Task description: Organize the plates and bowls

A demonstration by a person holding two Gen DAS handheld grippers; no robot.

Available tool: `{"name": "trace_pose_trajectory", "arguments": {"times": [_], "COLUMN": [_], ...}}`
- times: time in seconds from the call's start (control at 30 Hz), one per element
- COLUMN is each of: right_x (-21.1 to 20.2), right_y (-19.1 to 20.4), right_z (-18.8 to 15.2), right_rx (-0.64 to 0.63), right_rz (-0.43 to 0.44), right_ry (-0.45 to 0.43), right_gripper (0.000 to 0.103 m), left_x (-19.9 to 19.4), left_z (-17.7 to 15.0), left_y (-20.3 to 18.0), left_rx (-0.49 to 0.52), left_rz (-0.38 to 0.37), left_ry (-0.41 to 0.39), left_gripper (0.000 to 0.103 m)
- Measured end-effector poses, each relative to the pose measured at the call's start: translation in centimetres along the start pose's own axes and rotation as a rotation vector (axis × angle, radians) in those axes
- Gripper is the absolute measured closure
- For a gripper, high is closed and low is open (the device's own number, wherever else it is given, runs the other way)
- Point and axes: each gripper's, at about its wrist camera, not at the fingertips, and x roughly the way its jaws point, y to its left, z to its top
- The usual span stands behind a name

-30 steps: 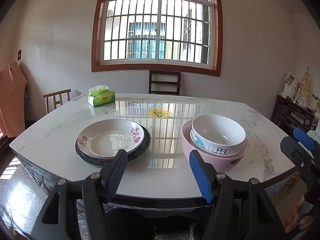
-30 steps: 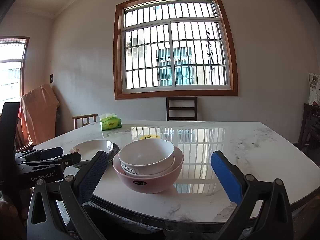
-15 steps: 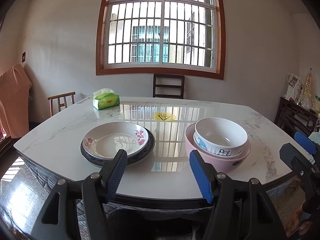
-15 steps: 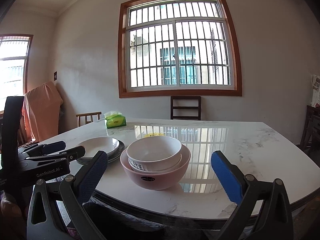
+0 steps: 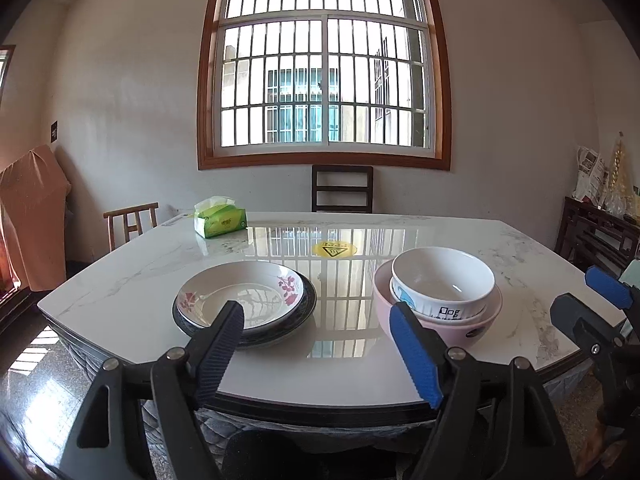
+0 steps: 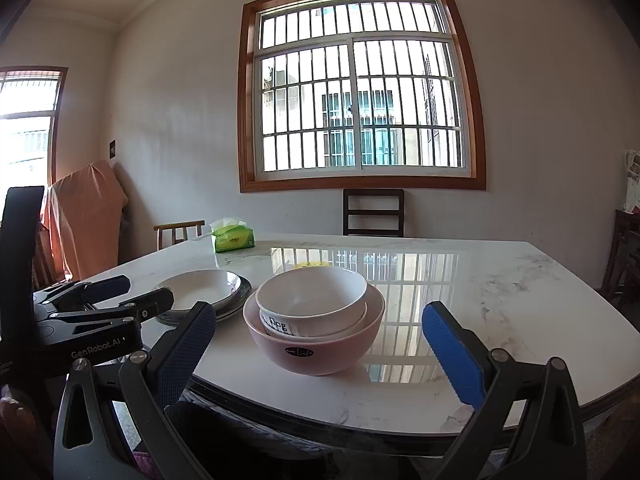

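Observation:
A white floral plate (image 5: 240, 294) lies stacked on a dark-rimmed plate (image 5: 280, 330) at the table's front left. A white bowl (image 5: 442, 280) sits nested in another white bowl inside a pink bowl (image 5: 476, 326) at the front right. The same stacks show in the right wrist view: plates (image 6: 202, 290), white bowl (image 6: 312, 298), pink bowl (image 6: 316, 348). My left gripper (image 5: 316, 320) is open and empty, held off the table's near edge. My right gripper (image 6: 316, 320) is open and empty, also short of the table.
A white marble table (image 5: 344, 364) carries a green tissue box (image 5: 220, 220) at the back left and a yellow sticker (image 5: 334, 249) in the middle. Wooden chairs (image 5: 342, 188) stand behind the table. A dark sideboard (image 5: 596, 232) stands at the right wall.
Both grippers have drawn back from the table and tilted up. The stacks look lower and farther in both views. Plates and bowls have not moved.

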Motion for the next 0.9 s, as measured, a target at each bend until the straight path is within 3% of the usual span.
{"name": "trace_pose_trajectory", "arguments": {"times": [0.1, 0.2, 0.27, 0.47, 0.63, 0.7, 0.73, 0.77, 0.9], "right_x": [0.0, 0.0, -0.1, -0.1, -0.2, -0.3, -0.3, -0.3, -0.3], "right_y": [0.0, -0.1, -0.1, -0.3, -0.5, -0.5, -0.5, -0.5, -0.5], "right_z": [0.0, -0.2, -0.2, -0.3, -0.4, -0.5, -0.6, -0.6, -0.7], "right_rx": [0.000, 0.001, 0.001, 0.006, 0.011, 0.015, 0.016, 0.018, 0.022], "right_rz": [0.000, 0.003, 0.003, 0.002, -0.001, -0.002, -0.002, -0.002, 0.000], "right_ry": [0.000, 0.003, 0.002, 0.005, 0.008, 0.011, 0.012, 0.013, 0.022], "right_gripper": [0.001, 0.001, 0.001, 0.001, 0.001, 0.001, 0.001, 0.001, 0.001], "left_x": [-1.2, -2.0, -2.4, -2.9, -2.4, -2.3, -2.1, -2.0, -1.1], "left_z": [0.3, 0.5, 0.8, 1.1, 1.2, 0.8, 0.7, 0.5, 0.1], "left_y": [-0.2, -0.2, -0.1, -0.5, -0.7, -0.7, -0.8, -0.9, -0.8], "left_rx": [0.025, 0.032, 0.030, 0.051, 0.049, 0.044, 0.042, 0.042, 0.033], "left_rz": [0.017, -0.016, -0.054, -0.056, -0.086, -0.055, -0.021, 0.007, -0.010], "left_ry": [-0.057, -0.081, -0.088, -0.099, -0.056, -0.049, -0.043, -0.043, -0.010], "left_gripper": [0.022, 0.021, 0.021, 0.021, 0.008, 0.007, 0.000, 0.000, 0.000]}}
